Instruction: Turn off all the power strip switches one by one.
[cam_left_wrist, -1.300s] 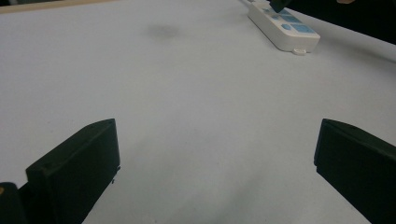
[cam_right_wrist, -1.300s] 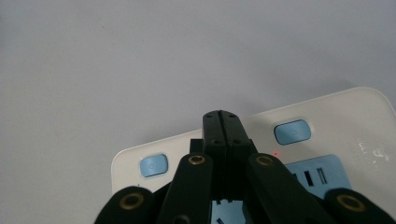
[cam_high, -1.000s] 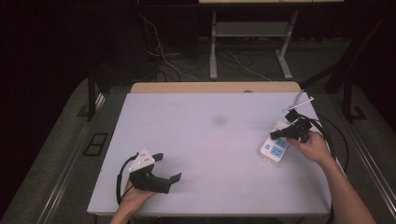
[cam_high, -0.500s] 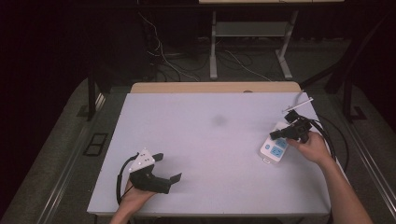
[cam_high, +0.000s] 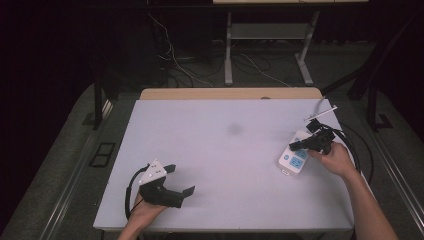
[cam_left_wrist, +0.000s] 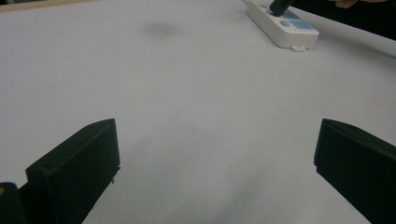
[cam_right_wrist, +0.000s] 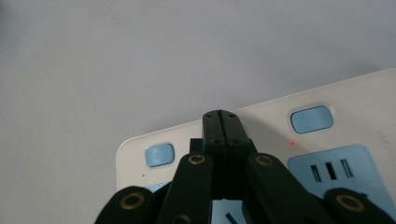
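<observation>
A person works a white power strip (cam_high: 296, 159) at the right edge of a pale table (cam_high: 225, 150), pressing the right gripper (cam_high: 300, 145) down on the strip's top face with both jaws brought flat together and nothing between them. In the right gripper view, the closed tips of the right gripper (cam_right_wrist: 221, 116) sit on the power strip (cam_right_wrist: 261, 126) between two small blue buttons: one button (cam_right_wrist: 159, 154) lies to the left of the tips, the other (cam_right_wrist: 311, 119) to their right, and a tiny red light (cam_right_wrist: 292, 143) glows just below that second button. A blue socket panel (cam_right_wrist: 336, 175) shows to the right of the jaws, nearer the camera. The left gripper (cam_high: 180, 182) rests near the table's near-left corner, held in the person's left hand (cam_high: 145, 212), its jaws spread wide apart and empty. From the left gripper view, bare tabletop lies between its two jaws, and the power strip (cam_left_wrist: 285, 29) sits far ahead and to the right, well apart from them, with the right gripper's tip (cam_left_wrist: 279, 6) touching its upper face.
</observation>
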